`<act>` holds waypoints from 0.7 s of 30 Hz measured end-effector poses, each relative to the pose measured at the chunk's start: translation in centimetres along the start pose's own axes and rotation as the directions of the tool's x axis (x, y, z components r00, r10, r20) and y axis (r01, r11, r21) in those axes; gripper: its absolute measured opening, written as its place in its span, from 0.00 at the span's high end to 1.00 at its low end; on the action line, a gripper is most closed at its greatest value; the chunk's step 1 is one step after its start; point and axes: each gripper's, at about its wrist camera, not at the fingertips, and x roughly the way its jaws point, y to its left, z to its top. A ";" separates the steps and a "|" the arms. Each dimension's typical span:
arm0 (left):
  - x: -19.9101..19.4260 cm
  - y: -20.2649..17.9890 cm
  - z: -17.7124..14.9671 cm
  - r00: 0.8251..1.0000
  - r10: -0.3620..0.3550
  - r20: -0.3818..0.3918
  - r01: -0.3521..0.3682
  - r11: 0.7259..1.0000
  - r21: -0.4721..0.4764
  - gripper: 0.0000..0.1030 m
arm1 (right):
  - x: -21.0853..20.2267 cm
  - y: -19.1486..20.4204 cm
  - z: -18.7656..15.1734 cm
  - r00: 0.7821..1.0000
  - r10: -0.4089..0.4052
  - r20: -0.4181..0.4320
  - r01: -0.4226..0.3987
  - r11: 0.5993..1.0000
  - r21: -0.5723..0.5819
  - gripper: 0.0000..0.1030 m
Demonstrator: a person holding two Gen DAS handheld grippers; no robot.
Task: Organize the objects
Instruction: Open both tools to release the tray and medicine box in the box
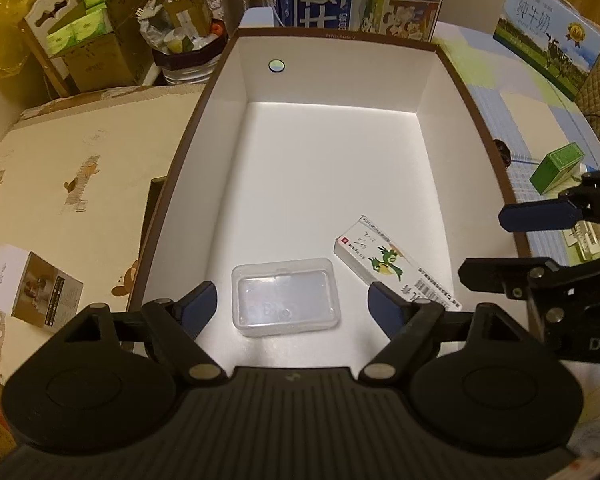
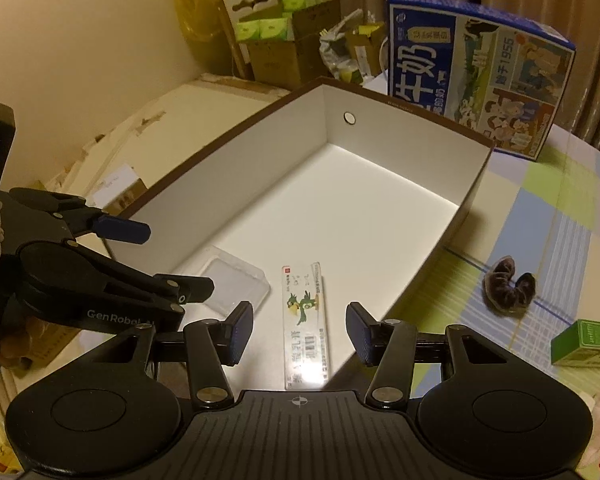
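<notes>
Both grippers are empty. The left gripper (image 1: 290, 306) has its blue-padded jaws wide apart, hanging above the clear plastic lidded case (image 1: 285, 297) without touching it. The right gripper (image 2: 300, 330) is parted less widely, over the white medicine carton with green bird print (image 2: 306, 320), pads clear of it.

Case and carton lie side by side, just apart, on the floor of the big white cardboard box with brown rim (image 1: 332, 152), at its near end. The carton sits at 3 o'clock from the case. Everything toward 12 o'clock in the box is bare floor.

Outside the box's right wall, on the checked tablecloth (image 2: 556, 216), there's a dark brown scrunchie (image 2: 510, 284) and a small green carton (image 2: 584, 342). A blue milk carton (image 2: 476, 76) stands behind the far wall.
</notes>
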 end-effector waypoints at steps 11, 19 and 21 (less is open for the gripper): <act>-3.8 -3.7 -1.2 0.997 0.058 0.048 -0.054 0.995 -0.082 0.21 | -5.3 -2.3 -2.8 0.997 0.056 0.051 -0.056 0.998 0.007 0.52; -5.7 -7.7 -2.5 0.995 0.065 0.073 -0.056 0.991 -0.125 0.21 | -9.6 -4.8 -6.4 0.994 0.087 0.068 -0.090 0.995 0.040 0.52; -6.2 -8.9 -2.8 0.995 0.057 0.079 -0.047 0.991 -0.128 0.21 | -10.5 -5.5 -7.2 0.994 0.089 0.069 -0.093 0.994 0.050 0.52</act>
